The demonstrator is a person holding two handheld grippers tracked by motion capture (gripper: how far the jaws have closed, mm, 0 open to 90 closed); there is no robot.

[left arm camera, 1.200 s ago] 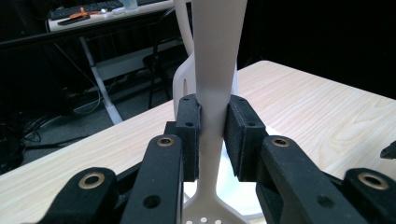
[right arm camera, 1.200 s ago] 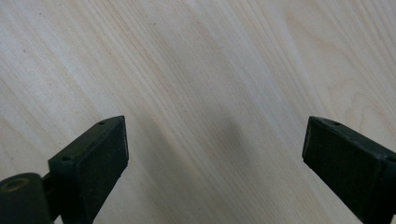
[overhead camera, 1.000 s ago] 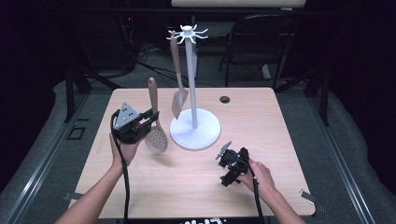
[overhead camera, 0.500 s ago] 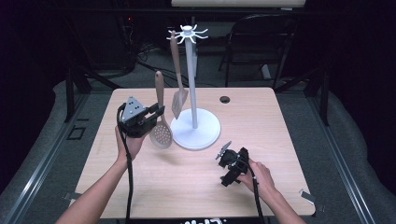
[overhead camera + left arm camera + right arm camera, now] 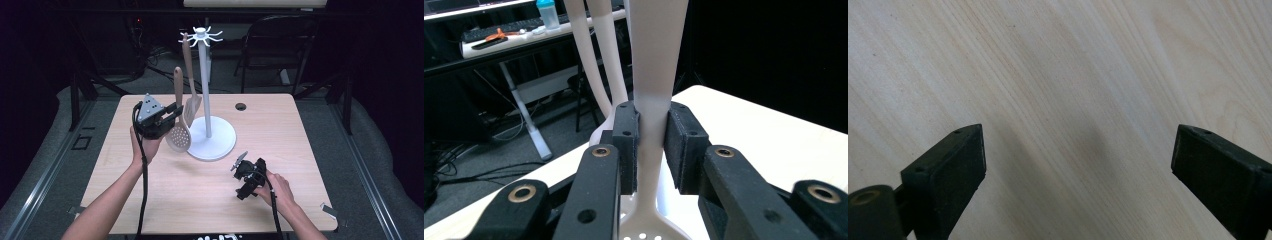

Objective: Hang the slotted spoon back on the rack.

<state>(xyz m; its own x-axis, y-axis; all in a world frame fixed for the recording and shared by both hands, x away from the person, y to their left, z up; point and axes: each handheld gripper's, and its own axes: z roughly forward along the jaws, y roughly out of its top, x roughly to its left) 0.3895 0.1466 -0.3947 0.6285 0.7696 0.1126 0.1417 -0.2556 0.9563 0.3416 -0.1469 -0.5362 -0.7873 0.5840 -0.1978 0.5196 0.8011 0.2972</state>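
My left gripper (image 5: pixel 173 112) is shut on the handle of a beige slotted spoon (image 5: pixel 179 138) and holds it upright above the table, bowl down, just left of the white utensil stand (image 5: pixel 205 90). In the left gripper view the pads (image 5: pixel 625 145) press the spoon handle (image 5: pixel 655 75) from both sides. A beige spatula (image 5: pixel 190 80) hangs from a hook at the stand's top, right beside the spoon. My right gripper (image 5: pixel 246 176) lies on the table at the front right, open. The right gripper view has its jaws (image 5: pixel 1078 160) wide apart over bare wood.
The stand's round base (image 5: pixel 222 142) sits mid-table. A small black round grommet (image 5: pixel 241 106) lies near the far edge. A dark chair (image 5: pixel 280 45) stands behind the wooden table (image 5: pixel 200 200).
My left gripper has carried the spoon up and to the right, closer to the stand and the hanging spatula. The right gripper has stayed where it was.
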